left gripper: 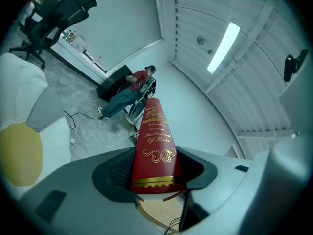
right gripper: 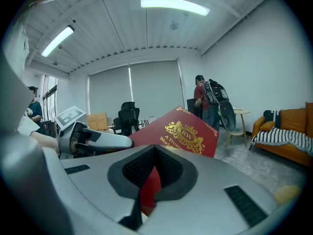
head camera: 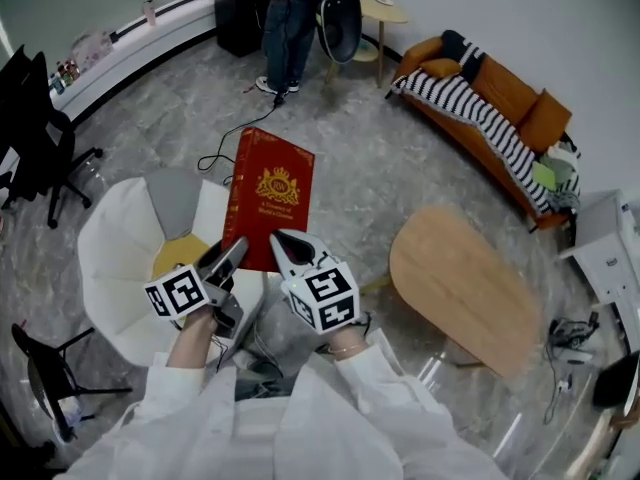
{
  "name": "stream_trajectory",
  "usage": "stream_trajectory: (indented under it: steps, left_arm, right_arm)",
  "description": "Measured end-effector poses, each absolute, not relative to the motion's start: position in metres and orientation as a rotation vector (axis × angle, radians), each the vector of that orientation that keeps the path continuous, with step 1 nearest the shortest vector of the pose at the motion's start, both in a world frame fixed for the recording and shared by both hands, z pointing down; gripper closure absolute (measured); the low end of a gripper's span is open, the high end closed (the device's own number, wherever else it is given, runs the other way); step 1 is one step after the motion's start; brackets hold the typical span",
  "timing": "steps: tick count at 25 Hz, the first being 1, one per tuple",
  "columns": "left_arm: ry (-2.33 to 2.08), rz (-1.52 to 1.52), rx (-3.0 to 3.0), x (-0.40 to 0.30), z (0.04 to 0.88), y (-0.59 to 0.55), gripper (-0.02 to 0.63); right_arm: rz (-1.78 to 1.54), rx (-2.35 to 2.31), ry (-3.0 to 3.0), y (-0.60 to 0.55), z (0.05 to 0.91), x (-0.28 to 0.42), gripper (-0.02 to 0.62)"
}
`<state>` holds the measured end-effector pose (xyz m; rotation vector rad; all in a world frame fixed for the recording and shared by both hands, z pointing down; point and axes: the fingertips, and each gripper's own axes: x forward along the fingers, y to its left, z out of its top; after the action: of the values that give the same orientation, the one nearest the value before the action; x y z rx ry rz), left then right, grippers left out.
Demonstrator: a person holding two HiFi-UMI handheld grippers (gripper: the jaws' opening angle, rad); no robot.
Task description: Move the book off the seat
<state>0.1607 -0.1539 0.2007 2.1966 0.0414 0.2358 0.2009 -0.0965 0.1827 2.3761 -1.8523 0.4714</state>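
Note:
A large red book (head camera: 270,190) with gold print is held up in the air, its cover facing up, over the floor just right of the white seat (head camera: 115,268). My left gripper (head camera: 226,256) is shut on the book's near left corner; in the left gripper view the spine (left gripper: 154,143) sits between the jaws of that gripper (left gripper: 157,182). My right gripper (head camera: 285,246) is shut on the near edge. In the right gripper view the red cover (right gripper: 188,131) runs out from the pinched jaws of the right gripper (right gripper: 152,180).
The white seat holds a yellow cushion (head camera: 178,255) and a grey cushion (head camera: 172,200). An oval wooden table (head camera: 462,288) stands to the right, an orange sofa (head camera: 500,103) behind it. A person (head camera: 287,28) stands at the back; a black office chair (head camera: 40,133) at the left.

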Motion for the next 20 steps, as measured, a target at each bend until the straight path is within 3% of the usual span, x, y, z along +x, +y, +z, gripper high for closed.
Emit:
stream_trajectory:
  steps: [12, 20]
  left_arm:
    - [0.215, 0.354, 2.175, 0.301, 0.202, -0.006, 0.359]
    - [0.338, 0.413, 2.168, 0.367, 0.211, 0.103, 0.359]
  right_arm:
    - [0.512, 2.608, -1.646, 0.067, 0.184, 0.341, 0.583]
    - [0.510, 2.755, -1.487, 0.184, 0.190, 0.396, 0.584]
